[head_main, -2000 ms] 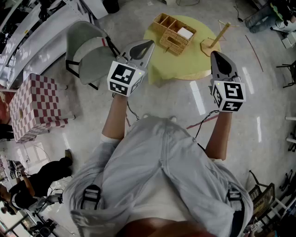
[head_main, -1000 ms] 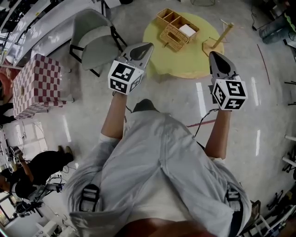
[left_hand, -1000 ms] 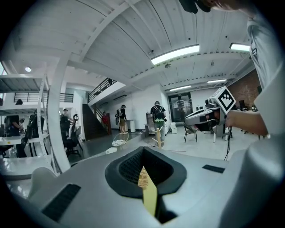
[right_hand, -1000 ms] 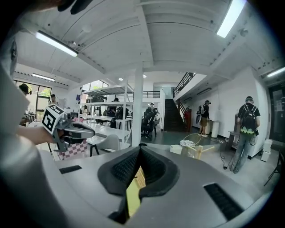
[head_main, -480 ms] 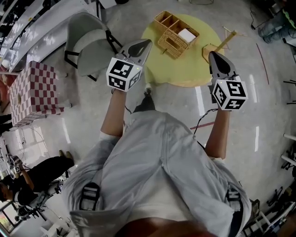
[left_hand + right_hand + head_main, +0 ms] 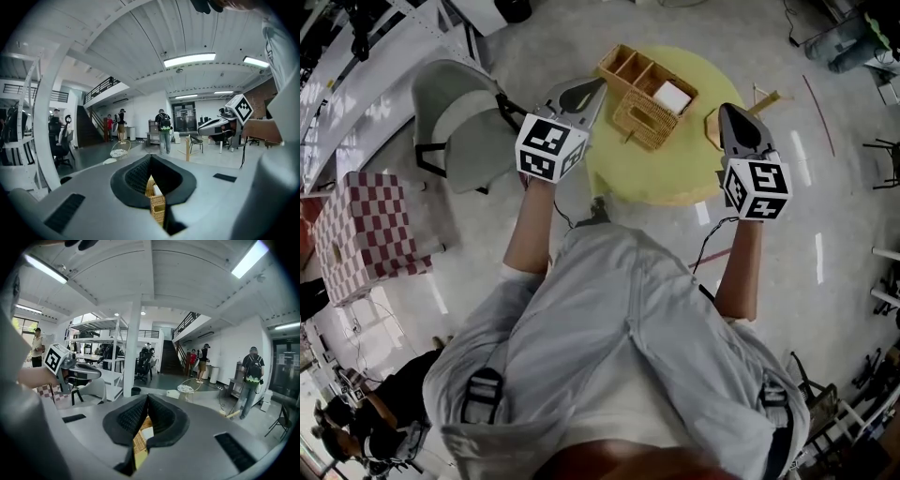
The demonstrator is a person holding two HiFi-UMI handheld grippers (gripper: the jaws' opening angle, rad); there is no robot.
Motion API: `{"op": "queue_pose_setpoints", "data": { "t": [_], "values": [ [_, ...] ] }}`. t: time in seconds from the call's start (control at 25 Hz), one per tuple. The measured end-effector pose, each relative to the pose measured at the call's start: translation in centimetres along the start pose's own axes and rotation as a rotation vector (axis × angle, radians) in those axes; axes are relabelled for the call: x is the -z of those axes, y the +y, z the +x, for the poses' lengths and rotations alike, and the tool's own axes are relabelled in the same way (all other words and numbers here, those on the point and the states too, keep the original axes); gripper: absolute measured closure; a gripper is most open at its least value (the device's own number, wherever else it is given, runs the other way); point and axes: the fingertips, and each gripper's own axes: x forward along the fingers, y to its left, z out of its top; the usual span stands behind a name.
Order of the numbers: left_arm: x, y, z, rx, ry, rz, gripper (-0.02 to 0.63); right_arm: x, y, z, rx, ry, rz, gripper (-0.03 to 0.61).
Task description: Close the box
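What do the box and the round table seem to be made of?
The box: likely woven wicker or rattan, matte tan; its walls show a plaited weave. The round table: smooth pale-yellow top, perhaps painted wood or laminate; unclear which.

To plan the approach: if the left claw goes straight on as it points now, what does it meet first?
Probably the box on the table; the shut left claw aims at it, though depth is unclear.
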Motion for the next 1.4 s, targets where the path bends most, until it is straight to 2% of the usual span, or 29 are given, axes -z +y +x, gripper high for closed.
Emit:
{"op": "queue_pose_setpoints", "data": {
  "t": [0.2,0.44,0.68,0.88,1.28,1.4],
  "values": [
    [0.7,2.9,2.7,0.057,0.017,-0.012,0.591,-0.4,-0.5,3.5,0.054,0.007,0.007,0.555],
    [2.1,5.9,5.0,0.126,0.047,-0.03,0.591,-0.3,0.3,7.6,0.059,0.02,0.023,0.555],
    [5.4,6.5,7.1,0.198,0.094,-0.109,0.591,1.9,0.7,9.5,0.1,0.09,0.029,0.555],
    [9.5,5.1,9.0,0.231,0.186,-0.112,0.591,5.1,-0.4,10.3,0.082,0.141,0.12,0.555],
    [18.5,0.3,10.4,0.251,0.374,-0.14,0.591,10.9,-1.4,13.1,-0.008,0.23,0.099,0.555],
    [21.3,-1.0,10.5,0.247,0.43,-0.176,0.591,12.5,-1.5,13.6,-0.038,0.265,0.085,0.555]
  ]
}}
